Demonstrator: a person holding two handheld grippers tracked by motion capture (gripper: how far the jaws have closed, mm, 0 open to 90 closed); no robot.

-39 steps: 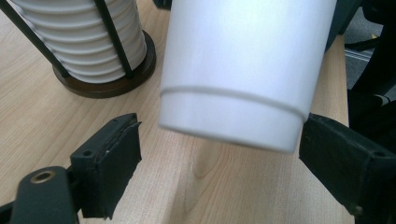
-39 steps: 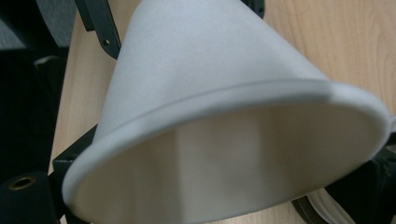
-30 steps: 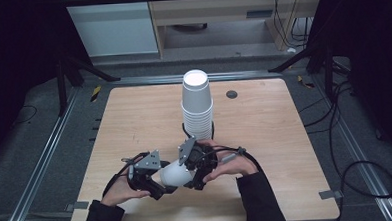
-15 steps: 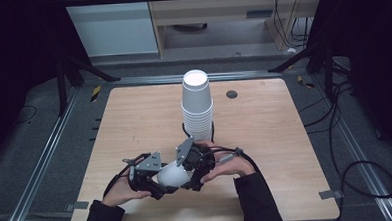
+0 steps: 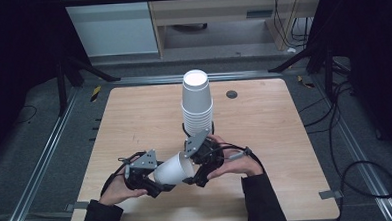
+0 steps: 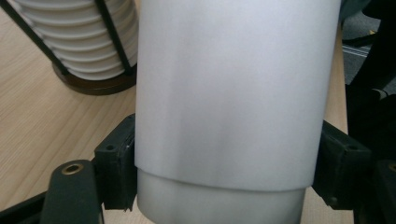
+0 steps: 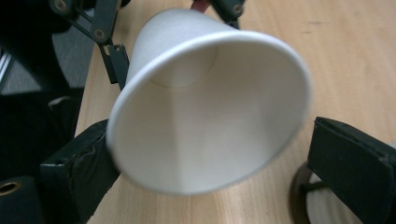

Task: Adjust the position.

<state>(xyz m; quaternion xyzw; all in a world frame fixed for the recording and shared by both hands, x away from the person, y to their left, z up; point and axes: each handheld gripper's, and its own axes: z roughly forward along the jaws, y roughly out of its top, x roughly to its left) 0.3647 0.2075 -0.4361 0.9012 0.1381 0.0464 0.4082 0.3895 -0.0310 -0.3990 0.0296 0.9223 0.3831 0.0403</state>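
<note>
A white paper cup (image 5: 173, 169) lies on its side just above the table's front, base toward my left gripper (image 5: 158, 181) and mouth toward my right gripper (image 5: 190, 172). In the left gripper view both black pads press the cup's (image 6: 233, 93) sides, so the left gripper (image 6: 224, 170) is shut on it. In the right gripper view the cup's (image 7: 210, 116) open mouth faces the camera between the jaws of the right gripper (image 7: 219, 172). Its left jaw sits against the rim and its right jaw stands apart, so it is open.
A tall stack of upturned white cups (image 5: 197, 103) stands in a black wire holder at the centre of the wooden table (image 5: 285, 136), just behind the hands. A dark round grommet (image 5: 232, 94) is at the back right. The stack (image 6: 79, 42) is close on the left gripper's far left.
</note>
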